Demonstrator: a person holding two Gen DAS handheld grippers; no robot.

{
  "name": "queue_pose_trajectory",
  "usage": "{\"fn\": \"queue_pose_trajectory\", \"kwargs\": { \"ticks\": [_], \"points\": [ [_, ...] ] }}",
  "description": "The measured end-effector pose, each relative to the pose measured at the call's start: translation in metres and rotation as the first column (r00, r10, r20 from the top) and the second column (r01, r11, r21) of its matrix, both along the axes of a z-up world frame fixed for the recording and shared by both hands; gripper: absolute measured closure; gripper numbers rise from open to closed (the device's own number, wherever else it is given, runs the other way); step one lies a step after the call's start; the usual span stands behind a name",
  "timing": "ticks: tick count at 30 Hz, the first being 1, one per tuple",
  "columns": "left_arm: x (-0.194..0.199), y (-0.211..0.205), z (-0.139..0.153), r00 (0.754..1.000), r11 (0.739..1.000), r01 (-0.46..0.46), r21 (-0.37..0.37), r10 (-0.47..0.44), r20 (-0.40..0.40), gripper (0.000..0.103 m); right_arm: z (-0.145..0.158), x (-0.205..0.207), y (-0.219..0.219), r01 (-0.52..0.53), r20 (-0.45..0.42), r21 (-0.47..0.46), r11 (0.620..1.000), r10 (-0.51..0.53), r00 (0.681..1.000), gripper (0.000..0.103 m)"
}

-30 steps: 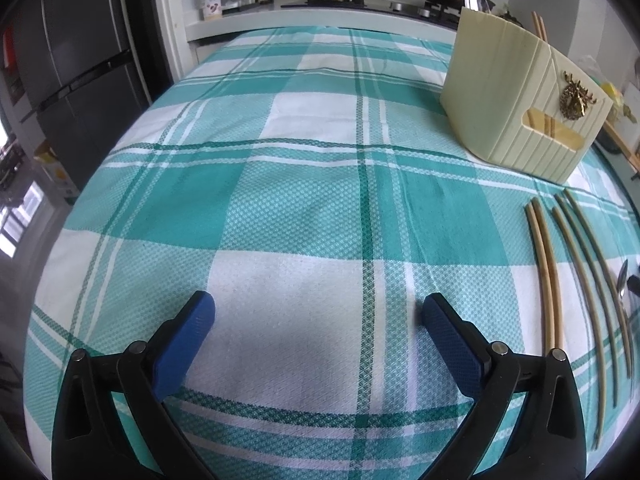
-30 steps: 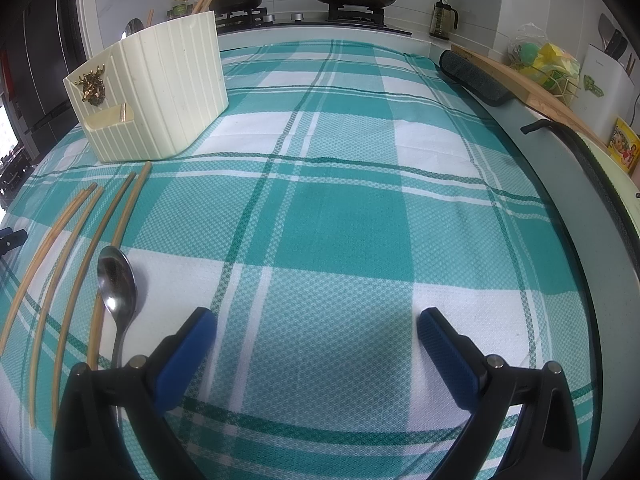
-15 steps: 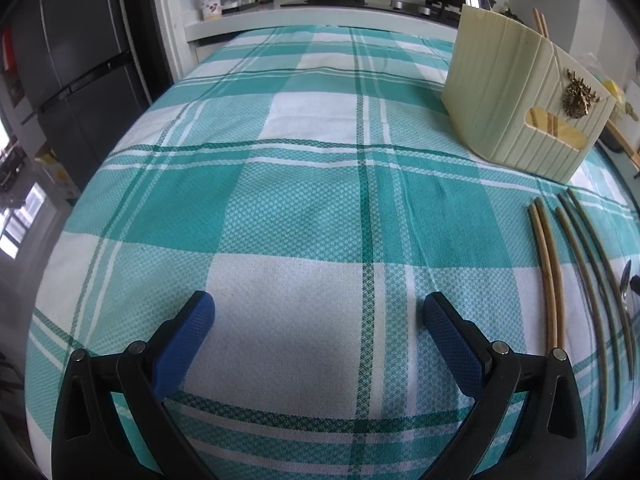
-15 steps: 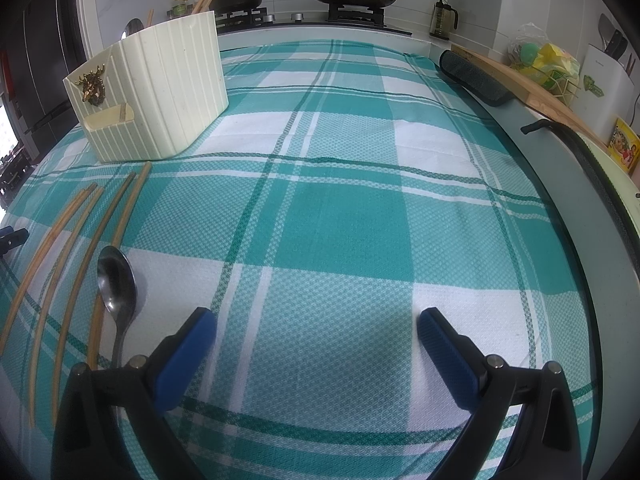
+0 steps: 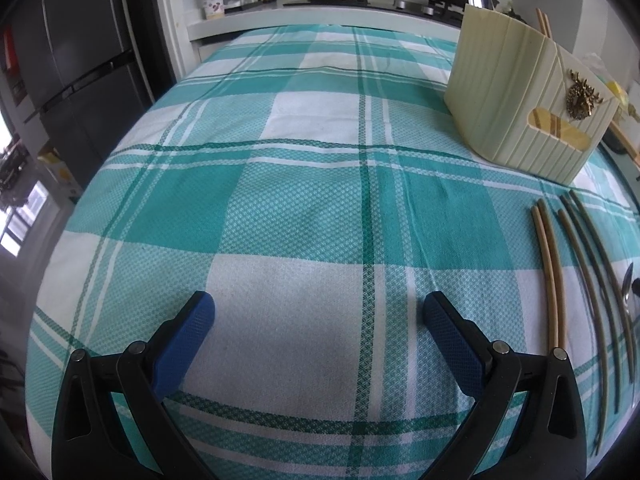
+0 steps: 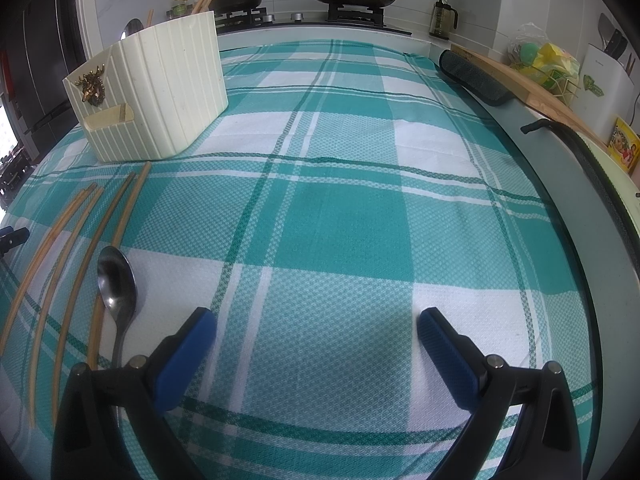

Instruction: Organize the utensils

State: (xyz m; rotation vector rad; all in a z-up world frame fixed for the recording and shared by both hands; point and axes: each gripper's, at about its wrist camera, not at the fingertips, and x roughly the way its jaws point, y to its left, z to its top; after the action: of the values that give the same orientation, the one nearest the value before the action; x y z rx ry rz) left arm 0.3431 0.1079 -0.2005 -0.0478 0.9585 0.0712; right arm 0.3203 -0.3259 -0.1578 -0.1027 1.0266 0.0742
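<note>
My left tool spread wide, nothing between blue pads, hovering over checked cloth on worktop. My right tool spread too, empty, over same cloth. Chopsticks lie loose in rough row on cloth, left of right tool, right of left tool. Spoon beside them, bowl up, handle running under right tool's left finger. Cream holder stands beyond chopsticks, apart from them; spoon and chopsticks already stick out its top. Stove with pans behind.
</note>
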Motion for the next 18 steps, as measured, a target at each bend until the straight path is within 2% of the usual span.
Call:
{"fn": "queue_pose_trajectory", "kwargs": {
  "ticks": [18],
  "points": [
    [-0.0020,-0.0001,0.0013,1.000,1.000,0.003,-0.003,-0.003,0.001,0.000,-0.0002,0.0001,0.0003,0.001,0.000,0.000,1.000,-0.001,1.000,0.000]
  ]
}}
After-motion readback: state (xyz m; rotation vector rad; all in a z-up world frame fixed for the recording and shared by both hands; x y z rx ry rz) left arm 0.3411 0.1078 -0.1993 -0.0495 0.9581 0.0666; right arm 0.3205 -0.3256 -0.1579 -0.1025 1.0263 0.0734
